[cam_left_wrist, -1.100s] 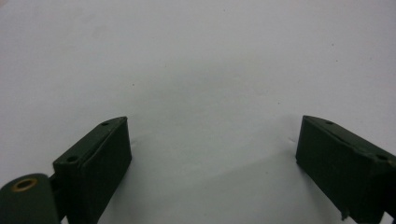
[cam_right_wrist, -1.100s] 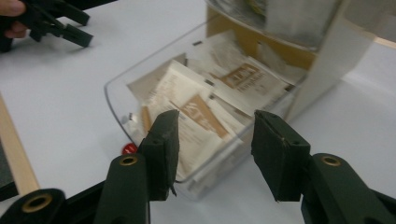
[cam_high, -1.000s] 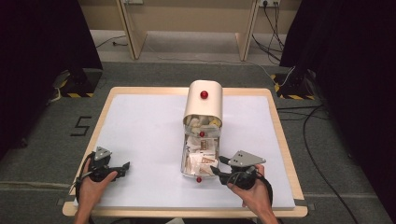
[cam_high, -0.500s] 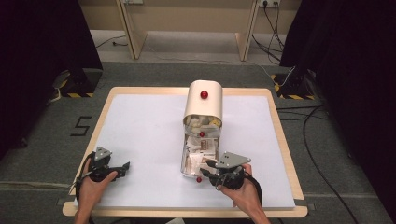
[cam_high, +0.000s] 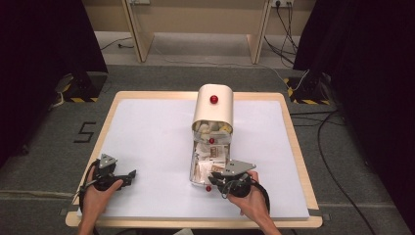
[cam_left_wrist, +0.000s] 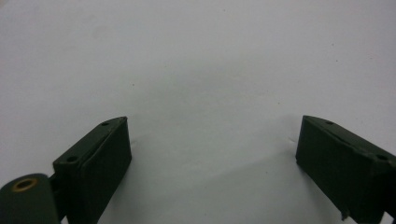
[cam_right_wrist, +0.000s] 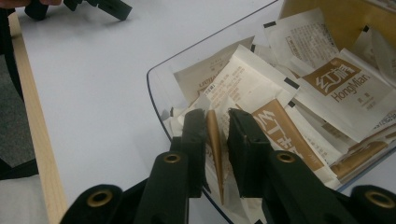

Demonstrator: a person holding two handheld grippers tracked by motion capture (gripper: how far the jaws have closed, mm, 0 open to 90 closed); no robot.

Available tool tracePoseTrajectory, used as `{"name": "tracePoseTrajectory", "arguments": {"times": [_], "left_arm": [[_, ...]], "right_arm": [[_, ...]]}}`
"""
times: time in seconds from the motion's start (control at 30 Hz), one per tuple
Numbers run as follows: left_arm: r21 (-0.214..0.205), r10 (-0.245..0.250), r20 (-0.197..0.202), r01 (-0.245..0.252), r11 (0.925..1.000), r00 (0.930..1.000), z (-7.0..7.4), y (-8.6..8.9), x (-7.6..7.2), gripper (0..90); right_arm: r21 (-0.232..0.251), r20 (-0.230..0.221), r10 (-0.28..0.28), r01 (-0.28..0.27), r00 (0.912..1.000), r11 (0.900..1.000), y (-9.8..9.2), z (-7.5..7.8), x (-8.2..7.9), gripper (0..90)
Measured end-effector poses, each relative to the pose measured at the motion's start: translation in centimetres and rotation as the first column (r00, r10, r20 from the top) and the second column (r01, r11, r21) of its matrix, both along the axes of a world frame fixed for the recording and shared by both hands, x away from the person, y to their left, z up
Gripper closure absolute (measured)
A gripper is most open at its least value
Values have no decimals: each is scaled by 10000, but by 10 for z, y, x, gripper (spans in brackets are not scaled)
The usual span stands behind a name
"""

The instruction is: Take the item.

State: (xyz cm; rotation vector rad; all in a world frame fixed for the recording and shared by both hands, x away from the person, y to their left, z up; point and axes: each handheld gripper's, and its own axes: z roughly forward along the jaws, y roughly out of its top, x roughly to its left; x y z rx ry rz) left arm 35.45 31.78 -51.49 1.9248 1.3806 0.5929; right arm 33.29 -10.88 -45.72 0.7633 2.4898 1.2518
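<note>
Right hand-held gripper (cam_right_wrist: 216, 128) is in the near end of the clear tray (cam_right_wrist: 156, 95), close to the tabletop's (cam_high: 147, 132) near edge, right of centre. Its jaws have just been closing and are now narrow, with a thin gold-and-white sachet (cam_right_wrist: 214, 140) standing on edge between them. Whether the pads actually press on it can't be told; a sliver of gap shows on each side.

The tray is full of white and brown sachets (cam_right_wrist: 327, 79), loosely piled and overlapping. In the high view the tray (cam_high: 192, 172) runs from the near edge back toward the cream dome-shaped cover (cam_high: 213, 105) with a red knob (cam_high: 214, 99), which sits over the far end, roughly mid-tabletop. The right hand-held gripper (cam_high: 215, 180) sits at the tray's near right corner.

Left hand-held gripper (cam_left_wrist: 212, 154) has its jaws wide apart, nothing between them, over bare white tabletop (cam_left_wrist: 210, 70). In the high view it (cam_high: 128, 175) rests at the near left corner, well apart from the tray.
</note>
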Motion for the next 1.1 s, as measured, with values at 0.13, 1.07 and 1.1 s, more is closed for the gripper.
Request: {"name": "tracePoseTrajectory", "arguments": {"times": [0.13, 1.07, 1.1], "left_arm": [[-7, 2, 4, -2, 10000, 10000, 0, 0, 0, 94], [-29, 14, 19, -14, 10000, 10000, 0, 0, 0, 94], [-29, 14, 17, -14, 10000, 10000, 0, 0, 0, 94]], "right_arm": [[-96, 79, 130, -129, 9999, 9999, -1, 1, 0, 833], [879, 1007, -326, 237, 9944, 9958, -17, 42, 6, 872], [913, 1015, -347, 255, 9942, 9955, -18, 43, 6, 872]]}}
